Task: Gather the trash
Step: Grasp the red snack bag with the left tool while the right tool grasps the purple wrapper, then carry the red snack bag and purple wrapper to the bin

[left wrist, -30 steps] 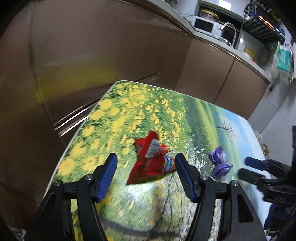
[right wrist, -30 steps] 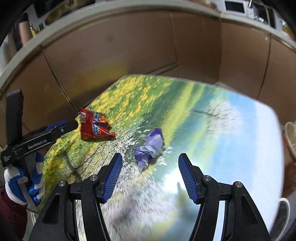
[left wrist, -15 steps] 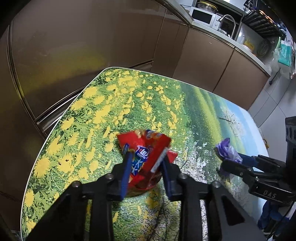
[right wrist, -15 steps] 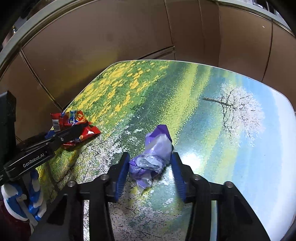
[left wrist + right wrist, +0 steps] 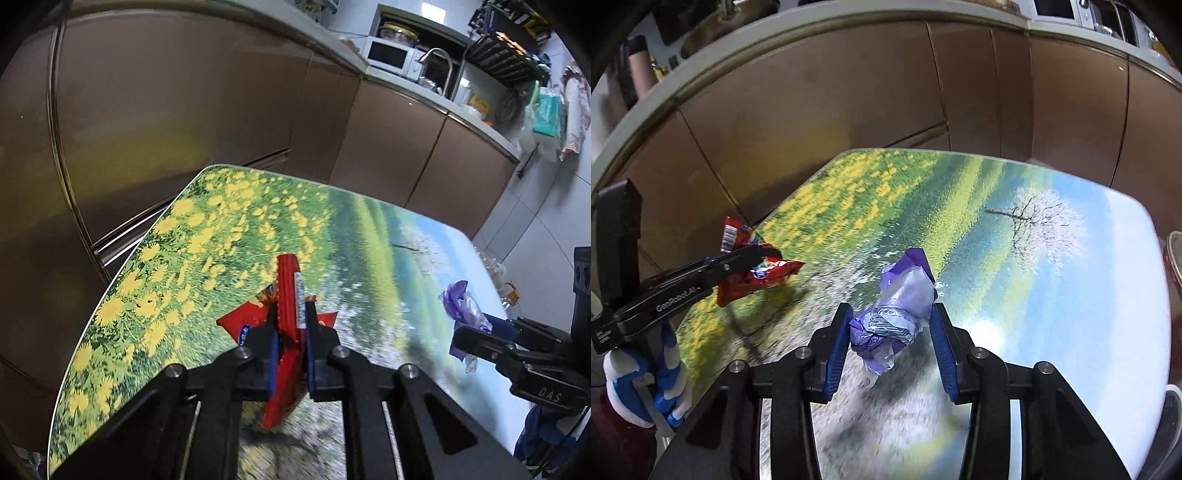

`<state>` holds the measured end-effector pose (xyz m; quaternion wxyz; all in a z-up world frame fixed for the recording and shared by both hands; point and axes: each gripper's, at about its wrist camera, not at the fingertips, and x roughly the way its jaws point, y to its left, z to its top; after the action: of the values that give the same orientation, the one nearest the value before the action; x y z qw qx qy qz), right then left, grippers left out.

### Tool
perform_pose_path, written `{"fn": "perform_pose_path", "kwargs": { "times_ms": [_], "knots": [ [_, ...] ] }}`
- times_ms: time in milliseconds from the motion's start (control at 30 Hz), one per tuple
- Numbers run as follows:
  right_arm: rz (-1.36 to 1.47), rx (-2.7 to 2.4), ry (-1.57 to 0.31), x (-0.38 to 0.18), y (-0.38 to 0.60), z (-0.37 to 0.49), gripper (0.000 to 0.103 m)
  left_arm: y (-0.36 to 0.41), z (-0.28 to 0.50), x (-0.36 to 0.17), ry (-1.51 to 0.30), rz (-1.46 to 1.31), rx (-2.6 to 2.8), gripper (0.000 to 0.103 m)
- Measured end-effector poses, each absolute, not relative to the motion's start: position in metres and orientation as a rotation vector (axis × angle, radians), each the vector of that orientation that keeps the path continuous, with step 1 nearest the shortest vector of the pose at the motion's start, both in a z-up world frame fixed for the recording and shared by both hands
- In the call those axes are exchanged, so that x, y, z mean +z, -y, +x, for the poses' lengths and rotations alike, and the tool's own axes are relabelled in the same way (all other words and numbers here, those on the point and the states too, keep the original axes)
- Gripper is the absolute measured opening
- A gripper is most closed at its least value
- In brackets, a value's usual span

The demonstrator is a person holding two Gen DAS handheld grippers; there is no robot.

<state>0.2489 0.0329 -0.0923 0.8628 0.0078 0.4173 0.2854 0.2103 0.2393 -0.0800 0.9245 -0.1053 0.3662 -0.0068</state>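
A red snack wrapper (image 5: 288,284) stands squeezed upright between the blue pads of my left gripper (image 5: 291,314), whose jaws are still closing on it. It hangs a little above the flower-print table (image 5: 221,229). In the right wrist view the same red wrapper (image 5: 768,273) sticks out of the left gripper (image 5: 757,254) at the left. My right gripper (image 5: 891,310) is shut on a crumpled purple wrapper (image 5: 901,302), also lifted off the table (image 5: 1108,295). From the left wrist view, the purple wrapper (image 5: 461,302) shows at the right in the right gripper (image 5: 476,332).
Brown cabinet fronts (image 5: 184,110) wall the table's far and left sides. A counter with a microwave (image 5: 388,55) and a faucet (image 5: 439,55) runs behind. A hand in a blue-and-white glove (image 5: 646,387) holds the left gripper. A round dish (image 5: 1174,258) sits at the right edge.
Both grippers went from wide open around the wrappers to pinched on them. Both wrappers have come up off the table, and the red one is now folded narrow.
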Motion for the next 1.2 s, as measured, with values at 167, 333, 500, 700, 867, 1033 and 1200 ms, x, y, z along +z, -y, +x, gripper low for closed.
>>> {"fn": "perform_pose_path", "kwargs": {
  "times_ms": [167,333,500,700,867,1033,1200],
  "knots": [
    [0.028,0.613,-0.816,-0.070,-0.009,0.220,0.042,-0.210,0.189,-0.057,-0.707,-0.164,-0.022,0.010],
    [0.052,0.590,-0.772,-0.056,0.025,0.198,0.042,-0.171,0.172,-0.037,-0.664,-0.107,-0.048,0.010],
    [0.090,0.533,-0.732,-0.044,0.069,0.180,0.042,-0.123,0.159,-0.023,-0.626,-0.018,-0.099,0.010],
    [0.125,0.450,-0.695,-0.038,0.120,0.164,0.042,-0.065,0.154,-0.012,-0.602,0.046,-0.183,0.010],
    [0.161,0.376,-0.679,-0.039,0.167,0.157,0.042,-0.016,0.157,-0.012,-0.604,0.106,-0.254,0.010],
    [0.210,0.301,-0.678,-0.049,0.213,0.156,0.042,0.038,0.163,-0.015,-0.612,0.162,-0.333,0.010],
    [0.248,0.216,-0.683,-0.064,0.257,0.156,0.042,0.097,0.174,-0.024,-0.630,0.215,-0.423,0.010]
  ]
}}
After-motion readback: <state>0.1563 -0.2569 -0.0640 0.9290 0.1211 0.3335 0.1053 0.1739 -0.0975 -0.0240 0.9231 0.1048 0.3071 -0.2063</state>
